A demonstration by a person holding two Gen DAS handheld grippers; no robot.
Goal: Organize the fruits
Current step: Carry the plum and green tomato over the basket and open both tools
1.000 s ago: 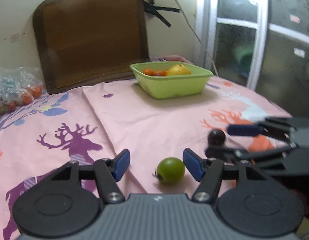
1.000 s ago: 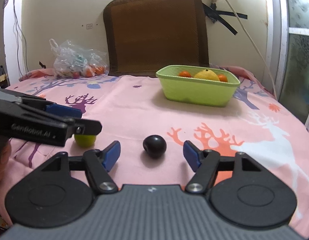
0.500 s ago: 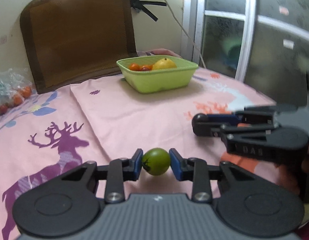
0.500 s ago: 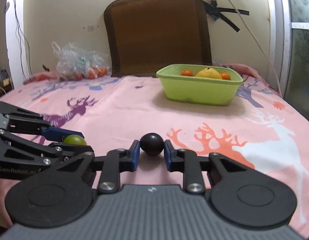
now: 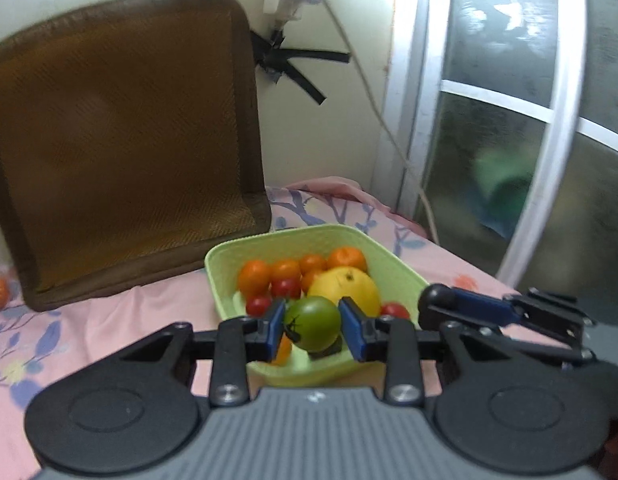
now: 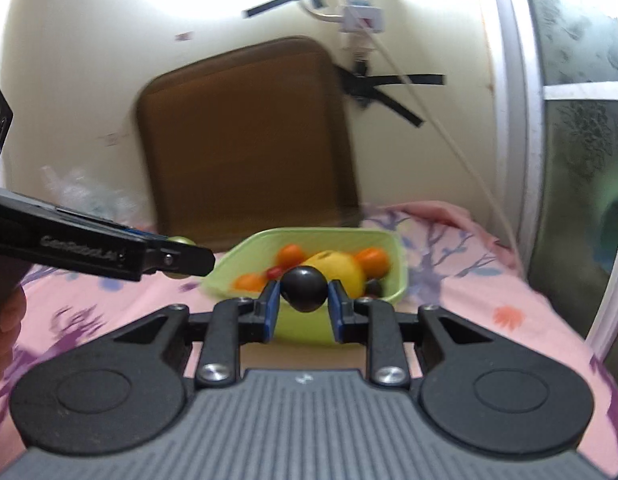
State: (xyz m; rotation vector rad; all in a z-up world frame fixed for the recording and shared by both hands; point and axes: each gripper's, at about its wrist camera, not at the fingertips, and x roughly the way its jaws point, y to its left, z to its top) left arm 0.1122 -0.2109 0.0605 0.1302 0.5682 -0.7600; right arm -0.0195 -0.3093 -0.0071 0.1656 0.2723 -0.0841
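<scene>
My left gripper [image 5: 312,330] is shut on a green tomato [image 5: 315,322] and holds it above the near part of a light green basket [image 5: 217,276]. The basket holds several oranges, small red tomatoes and a yellow fruit [image 5: 347,288]. My right gripper [image 6: 303,304] is shut on a dark round fruit [image 6: 304,288] and holds it in the air in front of the same basket [image 6: 401,276]. In the left wrist view the right gripper's fingers [image 5: 465,310] show at the right with the dark fruit [image 5: 435,298] at their tip. The left gripper's finger [image 6: 177,260] shows at left in the right wrist view.
The basket stands on a pink patterned cloth [image 5: 109,320]. A brown cushion [image 5: 121,140] leans on the wall behind it. A clear bag [image 6: 85,196] lies at far left. A window frame [image 5: 557,120] and a hanging cable [image 5: 373,92] are at right.
Both grippers closed on their fruits on the cloth, then lifted them and carried them forward to the basket. The basket now looks much closer in both views.
</scene>
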